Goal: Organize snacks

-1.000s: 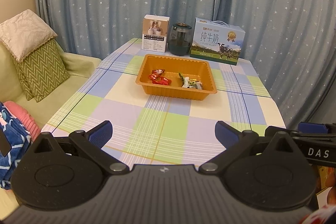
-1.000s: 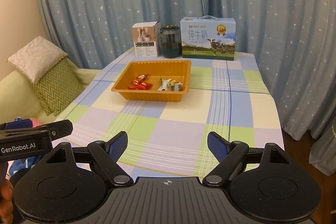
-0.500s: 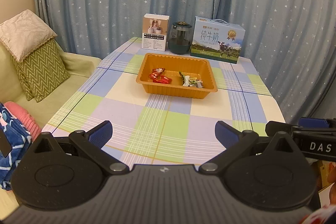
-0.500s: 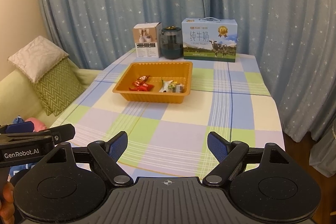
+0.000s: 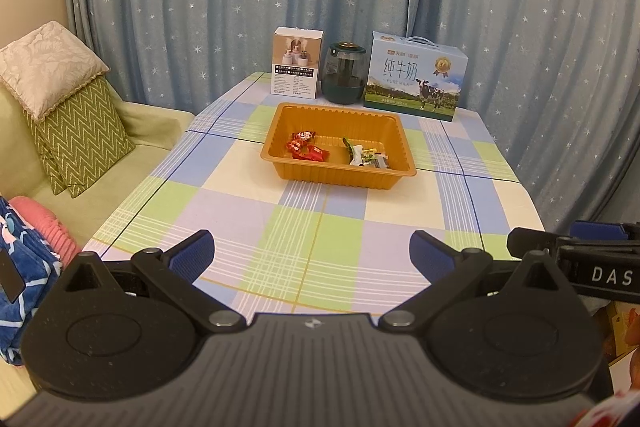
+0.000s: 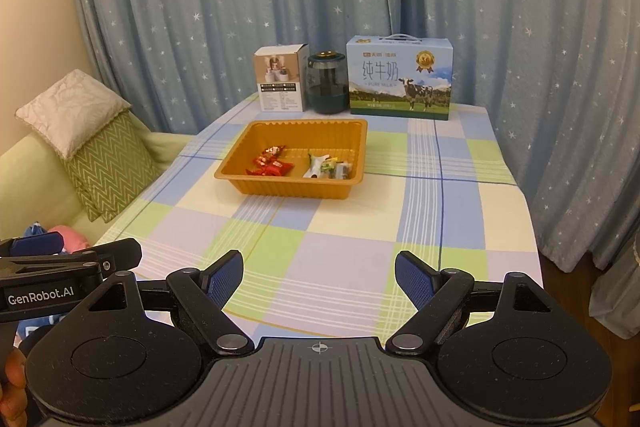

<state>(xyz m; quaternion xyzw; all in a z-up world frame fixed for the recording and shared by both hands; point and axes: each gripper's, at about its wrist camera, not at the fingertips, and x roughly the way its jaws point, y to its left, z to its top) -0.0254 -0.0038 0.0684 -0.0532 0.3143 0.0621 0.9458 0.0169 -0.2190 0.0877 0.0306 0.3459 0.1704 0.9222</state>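
An orange tray (image 5: pixel 340 177) (image 6: pixel 288 187) sits mid-table on the checked cloth. Red-wrapped snacks (image 5: pixel 305 149) (image 6: pixel 270 163) lie in its left part, green and white wrapped snacks (image 5: pixel 366 157) (image 6: pixel 328 167) in its right part. My left gripper (image 5: pixel 312 255) is open and empty, held over the near table edge, well short of the tray. My right gripper (image 6: pixel 319 277) is open and empty too, beside it to the right. Each gripper shows at the edge of the other's view.
At the table's far end stand a white carton (image 5: pixel 297 67), a dark green jar (image 5: pixel 345 73) and a blue milk box (image 5: pixel 416 83). A sofa with cushions (image 5: pixel 76 131) lies left. Blue starred curtains hang behind and right.
Both grippers have drawn back slightly and risen a little; the tray looks a bit farther away. Both stay open and empty.
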